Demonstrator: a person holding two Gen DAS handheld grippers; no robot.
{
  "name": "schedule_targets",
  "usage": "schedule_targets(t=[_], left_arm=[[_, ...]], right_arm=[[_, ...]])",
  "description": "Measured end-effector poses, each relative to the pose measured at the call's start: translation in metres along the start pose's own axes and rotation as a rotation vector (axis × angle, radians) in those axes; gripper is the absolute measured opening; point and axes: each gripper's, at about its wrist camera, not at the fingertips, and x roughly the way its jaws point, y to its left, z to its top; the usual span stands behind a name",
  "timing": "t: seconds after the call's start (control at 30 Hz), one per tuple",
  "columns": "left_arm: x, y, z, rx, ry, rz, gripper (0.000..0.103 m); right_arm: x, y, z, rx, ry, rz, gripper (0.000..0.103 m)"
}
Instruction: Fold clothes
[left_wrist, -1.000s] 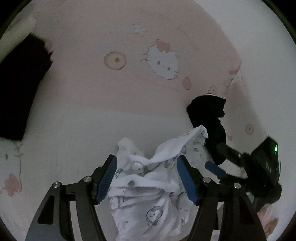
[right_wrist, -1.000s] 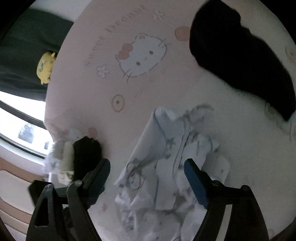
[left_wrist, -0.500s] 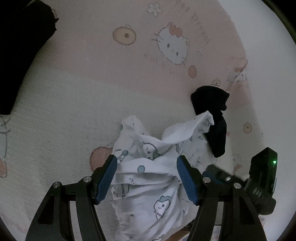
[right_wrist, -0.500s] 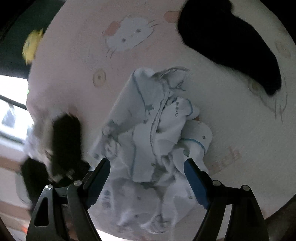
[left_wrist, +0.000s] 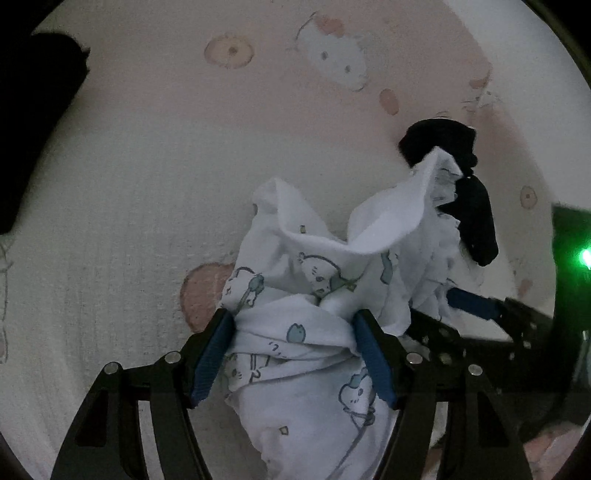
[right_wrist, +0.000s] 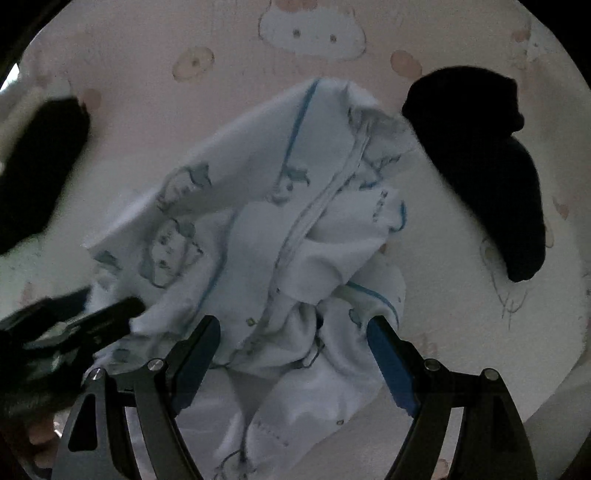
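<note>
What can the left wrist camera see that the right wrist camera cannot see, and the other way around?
Only the left wrist view shows the left gripper with cloth bunched between its open blue fingers, and a green light on the other tool at the right edge.

Only the right wrist view shows the right gripper, open over the cloth, and a long blue seam line on the fabric.

Both show the crumpled white printed garment, the black sock beside it, and the pink cartoon bedsheet.
</note>
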Motion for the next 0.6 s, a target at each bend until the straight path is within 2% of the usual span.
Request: schedule_targets(t=[0.13, 0.43, 0.6], left_arm=[[-0.003, -0.007, -0.010, 0.012, -0.051, 0.048, 0.067], [-0.006, -0.014, -0.008, -0.047, -0.033, 0.121, 0.067], [-0.007, -0.019, 0.000, -0.047, -0.008, 0.127, 0.067]], right_arm=[[0.003, -0.005, -0.009, 0.012, -0.008, -0.012, 0.082], [0.008, -0.017, -0.022, 0.032, -0.015, -0.019, 0.082], [0.010, -0.026, -0.022, 0.034, -0.005, 0.004, 0.080]])
